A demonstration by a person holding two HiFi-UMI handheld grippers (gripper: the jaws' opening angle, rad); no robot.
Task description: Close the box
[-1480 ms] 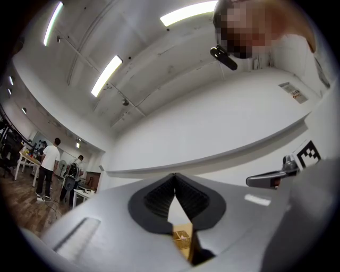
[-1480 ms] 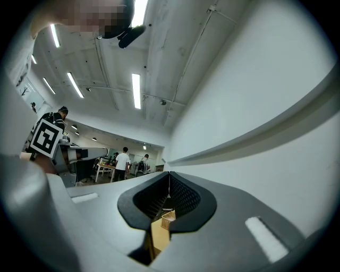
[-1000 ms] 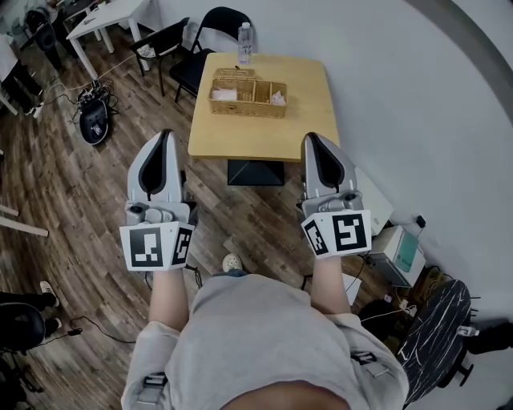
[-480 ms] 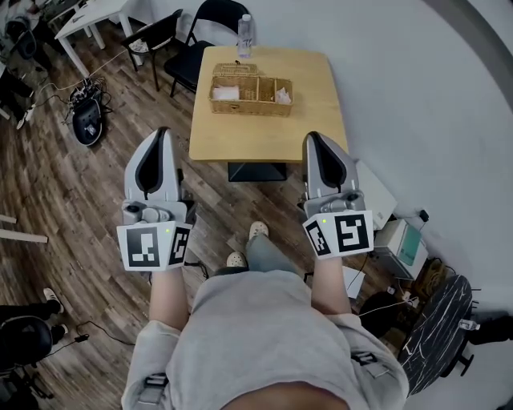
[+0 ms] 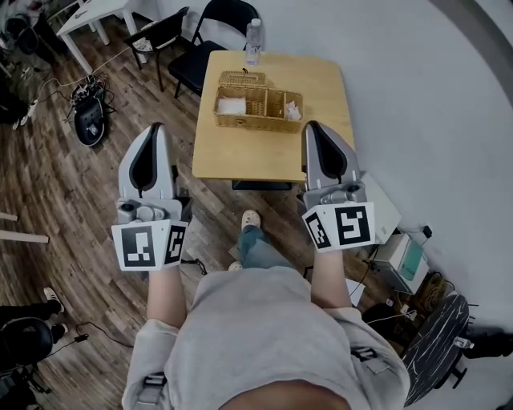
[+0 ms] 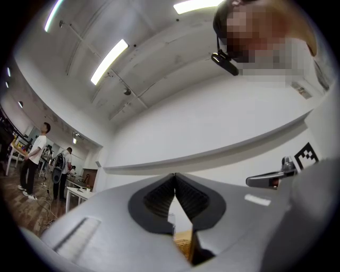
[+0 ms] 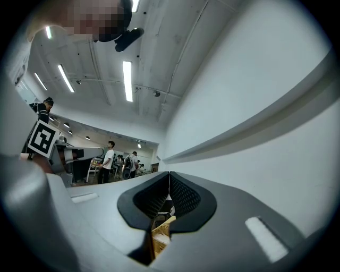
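A woven wicker box [image 5: 258, 109] with several compartments stands on the far half of a small wooden table [image 5: 240, 156]; what looks like its lid [image 5: 243, 78] lies open at the back left. Both grippers are held out in front of me, short of the table and above the floor. My left gripper [image 5: 154, 128] is shut and empty, left of the table's edge. My right gripper [image 5: 311, 126] is shut and empty, at the table's near right corner. Under each pair of closed jaws a sliver of the wicker box [image 6: 183, 245] [image 7: 161, 234] shows.
A water bottle [image 5: 254, 34] stands at the table's far edge. Black chairs [image 5: 218, 20] sit behind the table, a white table [image 5: 92, 12] is at the far left. A black bag [image 5: 88, 126] and cables lie on the wood floor. A white wall [image 5: 433, 120] runs along the right.
I have stepped toward the table: the table and wicker box have come closer and lower in the head view. Both grippers travelled forward with me and stayed shut.
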